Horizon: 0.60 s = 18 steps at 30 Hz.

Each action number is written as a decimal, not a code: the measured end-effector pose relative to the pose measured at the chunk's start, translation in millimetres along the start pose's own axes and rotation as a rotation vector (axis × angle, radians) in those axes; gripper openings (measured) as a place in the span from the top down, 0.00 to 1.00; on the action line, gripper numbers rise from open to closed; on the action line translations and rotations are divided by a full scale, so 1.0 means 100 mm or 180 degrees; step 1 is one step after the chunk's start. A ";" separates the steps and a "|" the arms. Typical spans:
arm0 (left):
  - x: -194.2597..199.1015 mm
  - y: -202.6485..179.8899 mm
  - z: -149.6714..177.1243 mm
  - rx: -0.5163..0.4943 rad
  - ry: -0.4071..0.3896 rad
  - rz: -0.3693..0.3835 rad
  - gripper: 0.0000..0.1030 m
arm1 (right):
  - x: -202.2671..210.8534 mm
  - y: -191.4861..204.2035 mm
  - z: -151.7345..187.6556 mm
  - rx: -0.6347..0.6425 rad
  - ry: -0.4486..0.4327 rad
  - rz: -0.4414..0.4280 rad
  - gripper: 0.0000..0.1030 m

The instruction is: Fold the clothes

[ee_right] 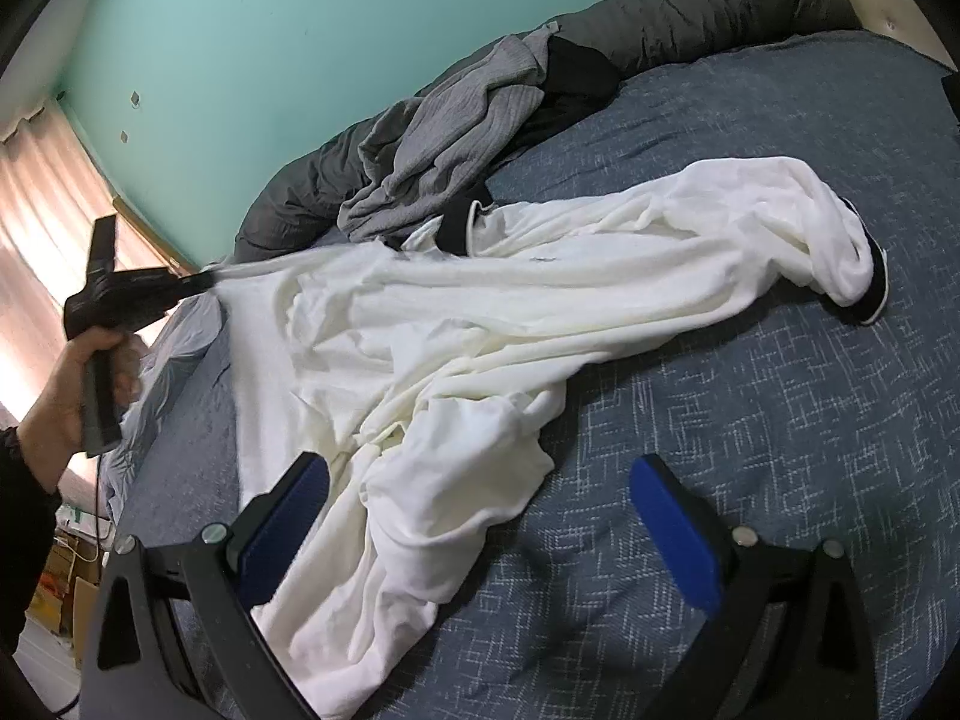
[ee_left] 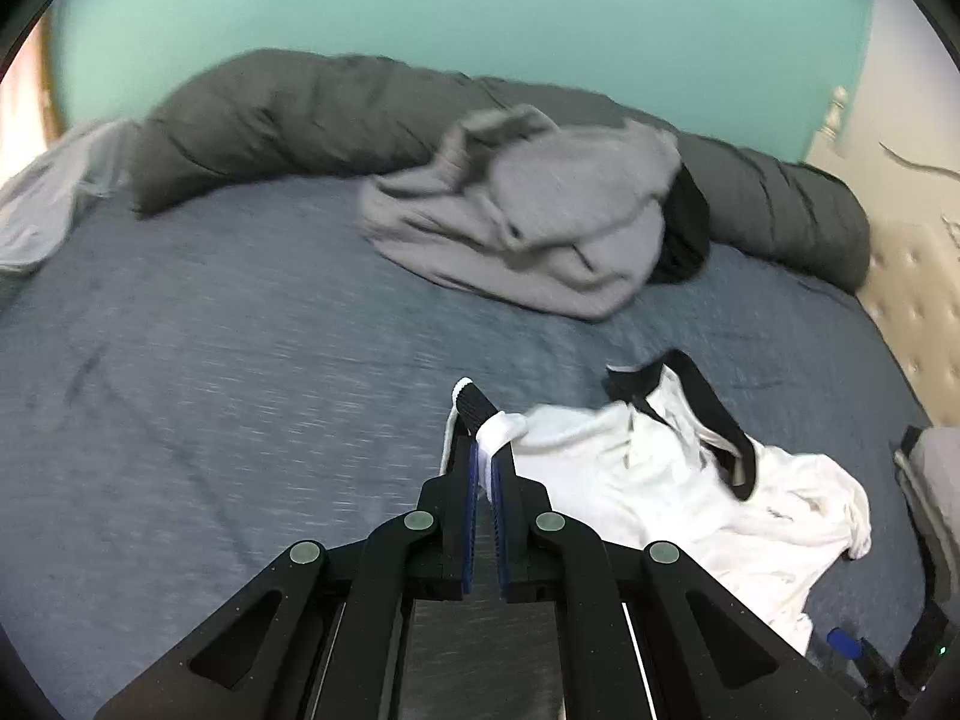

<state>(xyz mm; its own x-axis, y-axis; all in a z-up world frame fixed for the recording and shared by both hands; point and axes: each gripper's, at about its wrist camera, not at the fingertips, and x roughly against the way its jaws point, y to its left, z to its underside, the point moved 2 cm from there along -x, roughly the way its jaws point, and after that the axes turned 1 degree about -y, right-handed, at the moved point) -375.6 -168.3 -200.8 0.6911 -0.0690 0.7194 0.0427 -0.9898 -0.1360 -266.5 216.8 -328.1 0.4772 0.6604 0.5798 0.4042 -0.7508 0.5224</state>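
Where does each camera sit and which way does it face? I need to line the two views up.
Left wrist: on the left gripper, facing across the bed to the teal wall; its shut fingers pinch the white shirt.
Right wrist: on the right gripper, open above the shirt's lower part; the person's left hand shows.
Shared: shirt, grey sweater, dark duvet.

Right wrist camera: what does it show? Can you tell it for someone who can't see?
A white shirt with black trim lies crumpled on a blue bedspread, and the left gripper, held in a hand, pinches one end of it. The right gripper is wide open, one finger over the shirt's near end. Grey clothes are heaped behind.
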 end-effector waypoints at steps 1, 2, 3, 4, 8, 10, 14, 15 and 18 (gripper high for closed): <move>0.08 0.09 -0.01 0.0021 -0.0025 -0.0049 0.96 | 0.00 0.00 0.00 -0.0002 -0.0003 -0.0002 0.02; 0.10 0.20 0.00 0.0075 -0.0017 -0.0093 0.96 | 0.01 0.01 0.00 -0.0004 -0.0006 -0.0006 0.02; 0.12 0.31 0.01 0.0138 0.0000 -0.0136 0.96 | 0.01 0.01 0.00 -0.0007 -0.0008 -0.0009 0.02; 0.13 0.43 0.02 0.0201 0.0017 -0.0180 0.96 | 0.01 0.01 0.00 -0.0010 -0.0011 -0.0013 0.02; -0.01 0.77 0.11 0.0406 0.0118 -0.0364 0.96 | 0.01 0.03 0.00 0.0002 -0.0012 -0.0015 0.02; -0.21 0.91 0.21 0.0553 0.0323 -0.0417 0.96 | 0.00 0.04 0.01 0.0002 0.0004 -0.0023 0.02; -0.39 0.90 0.44 0.0578 0.0584 -0.0347 0.93 | -0.01 0.04 0.02 0.0008 0.0027 -0.0027 0.02; -0.38 0.90 0.47 0.0600 0.0560 -0.0332 0.93 | 0.00 0.03 0.02 0.0004 0.0024 -0.0027 0.02; -0.31 0.93 0.59 0.0713 0.0530 -0.0287 0.87 | 0.01 0.03 0.02 -0.0013 0.0015 -0.0036 0.02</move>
<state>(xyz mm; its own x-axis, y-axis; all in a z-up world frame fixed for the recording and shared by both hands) -350.4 -250.4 -276.4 0.5502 -0.0199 0.8348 0.2696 -0.9420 -0.2001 -263.5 215.5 -327.0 0.4688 0.6690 0.5768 0.4064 -0.7431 0.5316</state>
